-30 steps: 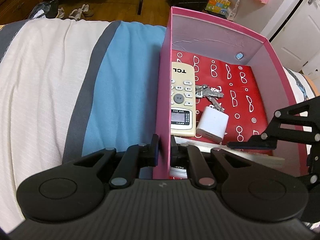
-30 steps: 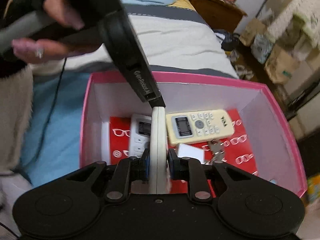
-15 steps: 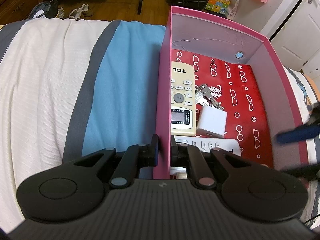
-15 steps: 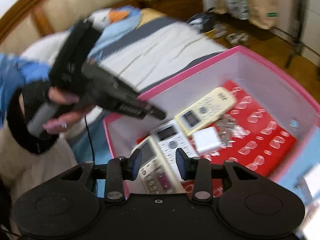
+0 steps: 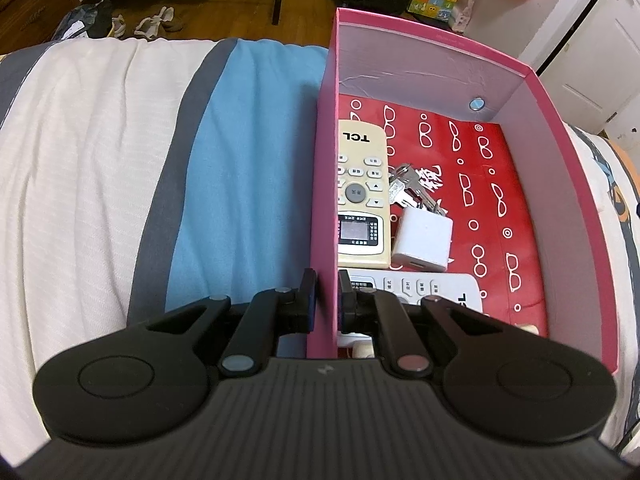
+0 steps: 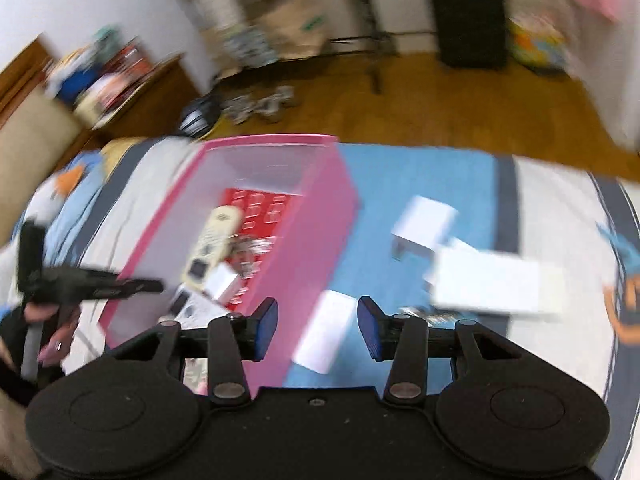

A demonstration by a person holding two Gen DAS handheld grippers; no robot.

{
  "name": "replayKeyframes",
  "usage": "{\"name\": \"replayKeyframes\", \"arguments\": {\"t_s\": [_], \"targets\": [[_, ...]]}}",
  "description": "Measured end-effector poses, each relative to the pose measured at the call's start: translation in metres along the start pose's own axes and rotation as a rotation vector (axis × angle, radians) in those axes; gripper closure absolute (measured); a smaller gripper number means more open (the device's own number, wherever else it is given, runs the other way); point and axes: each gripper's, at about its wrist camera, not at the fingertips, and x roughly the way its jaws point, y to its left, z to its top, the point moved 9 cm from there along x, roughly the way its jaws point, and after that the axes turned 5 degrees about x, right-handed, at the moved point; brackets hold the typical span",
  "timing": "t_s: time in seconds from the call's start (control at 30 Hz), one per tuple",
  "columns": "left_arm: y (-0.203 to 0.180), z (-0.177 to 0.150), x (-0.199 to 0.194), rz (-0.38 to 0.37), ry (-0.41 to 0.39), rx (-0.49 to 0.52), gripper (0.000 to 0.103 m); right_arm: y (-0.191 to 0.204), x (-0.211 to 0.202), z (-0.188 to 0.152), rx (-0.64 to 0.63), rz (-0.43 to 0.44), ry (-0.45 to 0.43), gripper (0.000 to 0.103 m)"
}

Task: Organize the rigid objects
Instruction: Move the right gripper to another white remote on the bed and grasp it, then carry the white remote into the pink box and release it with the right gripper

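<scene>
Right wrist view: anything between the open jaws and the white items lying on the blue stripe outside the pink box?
Nothing visible. The right gripper, jaws opening and empty, looks straight at a flat white item on the blue stripe; more white boxes lie beyond. The pink box stands beside that path, not across it. The frame is blurred.

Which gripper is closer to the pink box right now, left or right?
Left. The left gripper is clamped on the pink box wall. The right gripper is beside the box over the blue bedding, jaws opening, nothing between them.
</scene>
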Motion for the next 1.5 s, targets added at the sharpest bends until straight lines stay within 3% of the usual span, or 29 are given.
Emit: {"name": "replayKeyframes", "arguments": {"t_s": [0.17,0.27,0.4,0.7,0.83,0.97,1.03,1.1,1.2,1.33,1.5], "targets": [[-0.002,0.000,0.002,0.011,0.008,0.005,0.095,-0.044,0.010,-0.007,0.130,-0.056,-0.016,0.051],[-0.003,0.000,0.002,0.017,0.008,0.009,0.095,-0.068,0.018,-0.010,0.269,-0.034,-0.011,0.041],[-0.003,0.000,0.003,0.017,0.009,0.004,0.095,-0.102,0.033,-0.014,0.449,-0.012,-0.024,0.040],[-0.003,0.000,0.003,0.019,0.010,0.001,0.095,-0.154,0.079,-0.029,0.918,0.115,-0.098,0.040],[-0.002,0.000,0.004,0.015,0.010,-0.003,0.095,-0.157,0.091,-0.026,1.022,0.180,-0.183,0.039],[-0.001,-0.001,0.006,0.015,0.015,-0.004,0.095,-0.151,0.098,-0.019,1.021,0.181,-0.220,0.039],[-0.001,-0.001,0.006,0.015,0.014,-0.004,0.095,-0.147,0.097,-0.016,0.998,0.150,-0.245,0.048],[-0.002,-0.001,0.005,0.015,0.011,-0.003,0.095,-0.145,0.089,-0.010,0.956,0.158,-0.275,0.066],[-0.002,-0.001,0.005,0.016,0.010,-0.003,0.095,-0.146,0.075,-0.005,0.908,0.161,-0.300,0.079],[-0.002,-0.001,0.004,0.017,0.010,-0.002,0.095,-0.140,0.061,0.003,0.769,0.142,-0.271,0.082],[-0.001,-0.001,0.003,0.030,-0.005,-0.008,0.096,-0.105,0.052,0.016,0.524,0.108,-0.250,0.082]]}}
